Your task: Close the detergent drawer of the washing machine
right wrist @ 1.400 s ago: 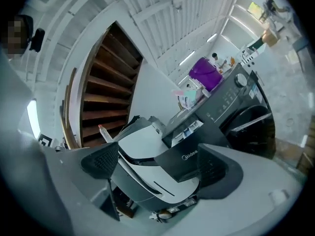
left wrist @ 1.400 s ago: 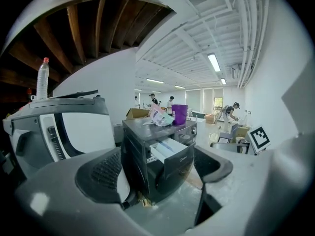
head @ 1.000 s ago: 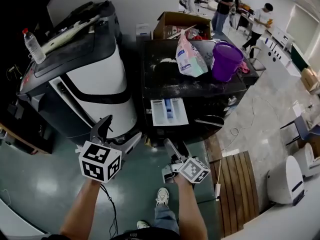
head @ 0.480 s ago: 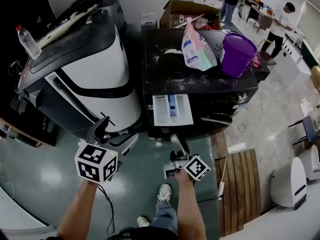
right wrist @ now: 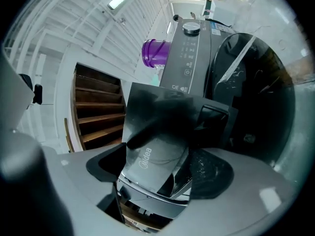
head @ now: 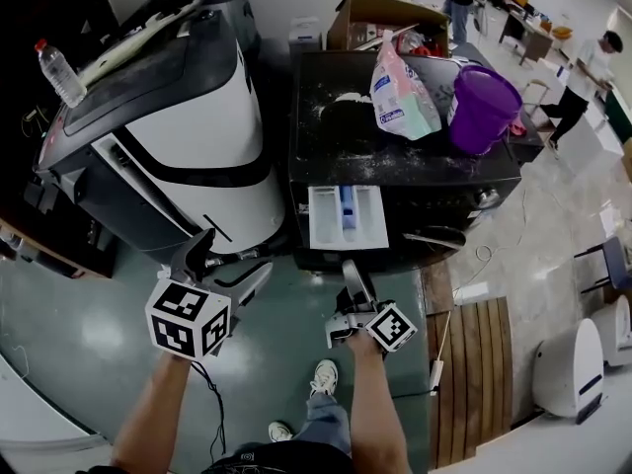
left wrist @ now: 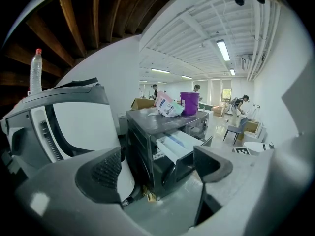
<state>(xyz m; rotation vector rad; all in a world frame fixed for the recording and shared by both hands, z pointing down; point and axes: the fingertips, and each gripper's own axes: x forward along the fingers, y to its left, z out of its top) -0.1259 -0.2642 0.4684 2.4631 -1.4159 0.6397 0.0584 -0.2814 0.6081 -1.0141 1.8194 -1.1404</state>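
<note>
Where the person's right gripper (head: 351,279) is held up in front of the washing machine (head: 420,171), its jaws stand well apart, having just been closing. They clamp nothing; in the right gripper view the drawer's front panel (right wrist: 147,156) shows through the gap (right wrist: 160,168).
Left gripper (head: 232,260): jaws wide apart, empty, held left of the right one, over the green floor (head: 89,334); open gap confirmed in the left gripper view (left wrist: 157,168).
Detergent drawer (head: 344,217): pulled out from the machine's front, white tray with a blue compartment, just beyond the right gripper's tips.
On the machine's dark, powder-dusted top: detergent bag (head: 403,92), purple bucket (head: 481,110) at its right.
Behind: cardboard box (head: 385,13).
Left of the machine: white-and-black appliance (head: 188,136), water bottle (head: 59,72) standing on it.
Right, on the floor: wooden pallet (head: 474,363).
</note>
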